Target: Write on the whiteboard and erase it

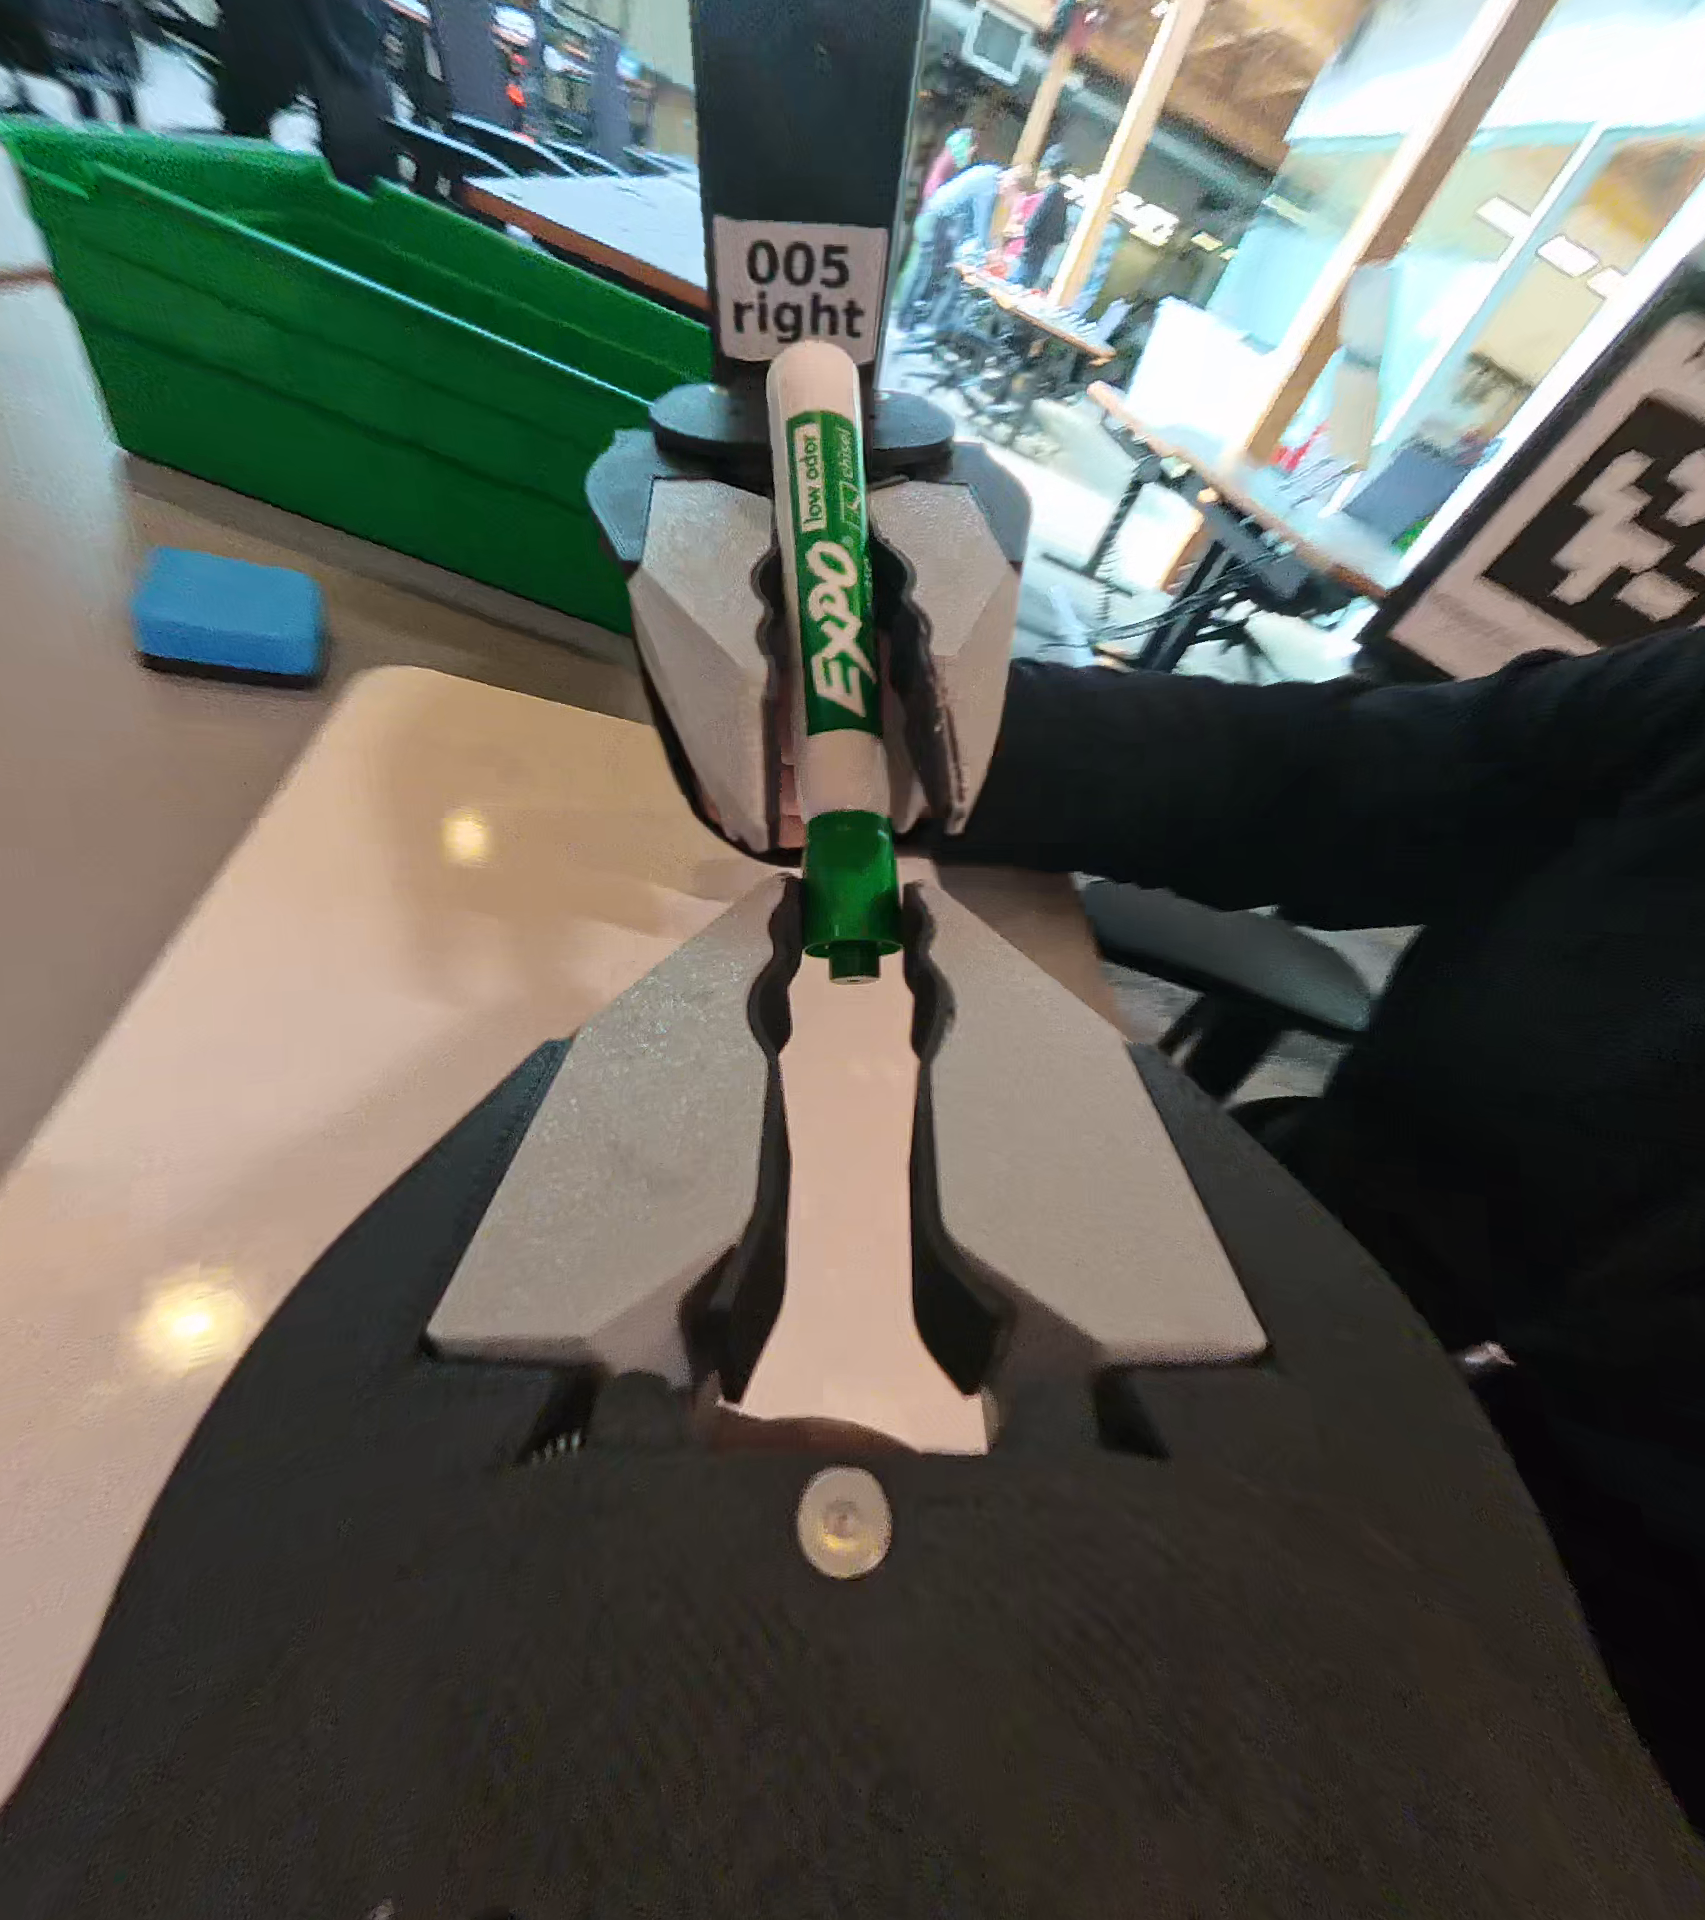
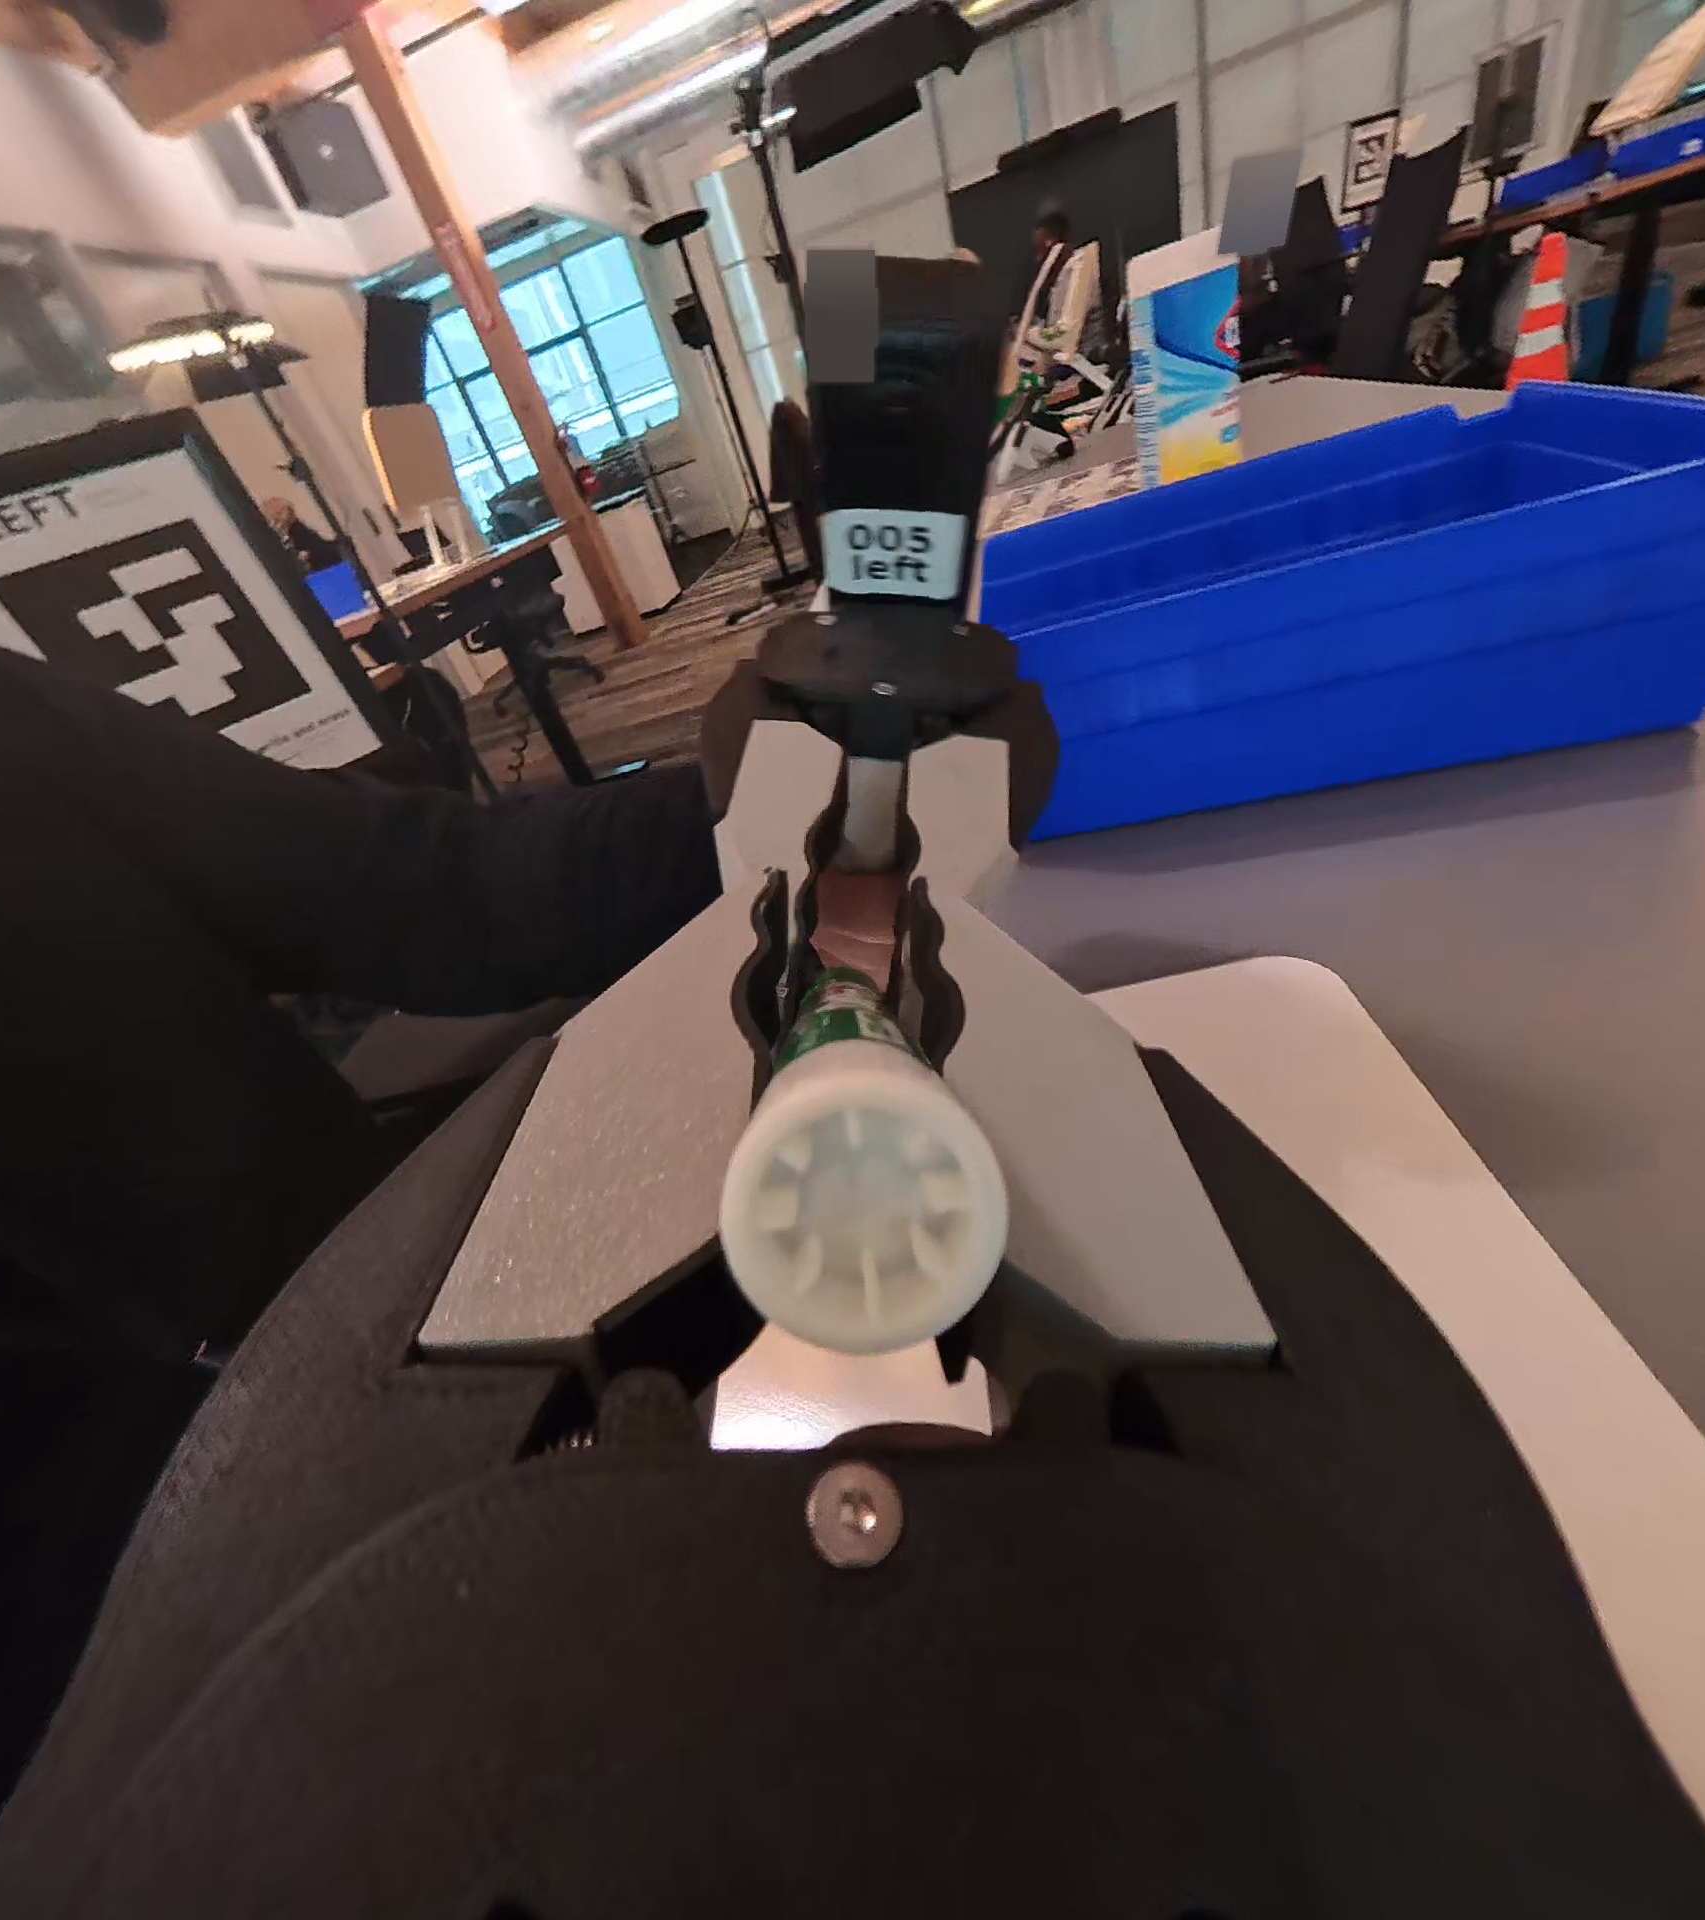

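Note:
A green-and-white dry-erase marker [image 1: 827, 623] is held in the air between my two grippers, which face each other. My right gripper [image 1: 848, 821] is shut on the marker's white barrel; in the right wrist view [image 2: 848, 914] the barrel's white rear end [image 2: 863, 1236] points at the camera. My left gripper [image 1: 850, 899] has its fingertips closed on the marker's green cap [image 1: 850, 894]. The cap is on the marker. The whiteboard [image 1: 360, 1039] lies flat on the table beneath both grippers and shows in the right wrist view [image 2: 1347, 1091]; no marks show on it. A blue eraser [image 1: 230, 618] lies on the table left of the board.
A green bin [image 1: 360, 416] stands behind the eraser. A blue bin [image 2: 1347, 623] stands on the table beyond the board. Black sleeves [image 1: 1347, 779] [image 2: 256, 831] reach in from the table's edge. Black-and-white tag boards [image 1: 1637, 520] [image 2: 152, 613] stand off the table, with people and desks farther back. The grippers are tip to tip, or close to it. The blue eraser [image 1: 230, 618] is about 25 cm from both grippers' fingertips.

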A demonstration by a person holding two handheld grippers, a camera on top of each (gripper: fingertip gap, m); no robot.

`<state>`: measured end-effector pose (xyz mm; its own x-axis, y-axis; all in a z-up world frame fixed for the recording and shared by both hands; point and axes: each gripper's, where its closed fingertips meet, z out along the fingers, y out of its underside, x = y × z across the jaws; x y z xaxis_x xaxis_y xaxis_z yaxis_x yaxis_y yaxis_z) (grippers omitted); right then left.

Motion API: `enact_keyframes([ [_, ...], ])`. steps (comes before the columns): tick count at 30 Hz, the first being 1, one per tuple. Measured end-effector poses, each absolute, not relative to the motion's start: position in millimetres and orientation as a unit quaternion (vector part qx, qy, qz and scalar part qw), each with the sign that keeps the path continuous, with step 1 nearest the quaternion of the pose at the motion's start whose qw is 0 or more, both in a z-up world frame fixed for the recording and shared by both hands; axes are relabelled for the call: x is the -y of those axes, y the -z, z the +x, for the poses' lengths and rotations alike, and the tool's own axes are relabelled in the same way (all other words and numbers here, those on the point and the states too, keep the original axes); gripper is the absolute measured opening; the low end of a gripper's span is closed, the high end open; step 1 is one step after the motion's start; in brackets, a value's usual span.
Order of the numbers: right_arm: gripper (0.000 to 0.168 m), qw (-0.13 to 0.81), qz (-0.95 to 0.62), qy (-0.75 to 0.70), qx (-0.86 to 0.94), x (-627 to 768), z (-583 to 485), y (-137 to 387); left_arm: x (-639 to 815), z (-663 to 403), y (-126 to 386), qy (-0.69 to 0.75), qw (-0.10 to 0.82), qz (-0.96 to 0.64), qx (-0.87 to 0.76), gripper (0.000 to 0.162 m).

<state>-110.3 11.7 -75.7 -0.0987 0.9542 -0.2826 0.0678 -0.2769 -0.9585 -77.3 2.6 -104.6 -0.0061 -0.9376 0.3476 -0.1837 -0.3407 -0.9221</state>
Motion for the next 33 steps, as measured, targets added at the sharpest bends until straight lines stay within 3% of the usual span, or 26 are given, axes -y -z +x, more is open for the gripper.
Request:
enact_keyframes([
  [2,0.021,0.387,-0.556,-0.574,0.460,-14,-111,76,-5,-76,107,0.546,0.342,-0.619,-0.449,0.017],
  [11,0.021,0.403,-0.613,-0.545,0.406,-42,-110,89,-35,-64,124,0.365,0.468,-0.648,-0.477,0.023],
  [13,0.021,0.409,-0.617,-0.537,0.404,-42,-114,91,-40,-62,126,0.324,0.491,-0.648,-0.484,0.016],
  [19,0.021,0.411,-0.627,-0.501,0.432,-38,-121,101,-36,-65,143,0.285,0.453,-0.665,-0.521,0.014],
  [22,0.021,0.403,-0.596,-0.524,0.455,-24,-121,93,-19,-63,133,0.353,0.423,-0.653,-0.520,0.013],
  [29,0.020,0.396,-0.488,-0.569,0.531,29,-122,65,39,-65,99,0.609,0.261,-0.574,-0.481,0.013],
  [33,0.020,0.403,-0.531,-0.557,0.495,8,-123,70,18,-62,109,0.557,0.313,-0.601,-0.480,0.013],
])
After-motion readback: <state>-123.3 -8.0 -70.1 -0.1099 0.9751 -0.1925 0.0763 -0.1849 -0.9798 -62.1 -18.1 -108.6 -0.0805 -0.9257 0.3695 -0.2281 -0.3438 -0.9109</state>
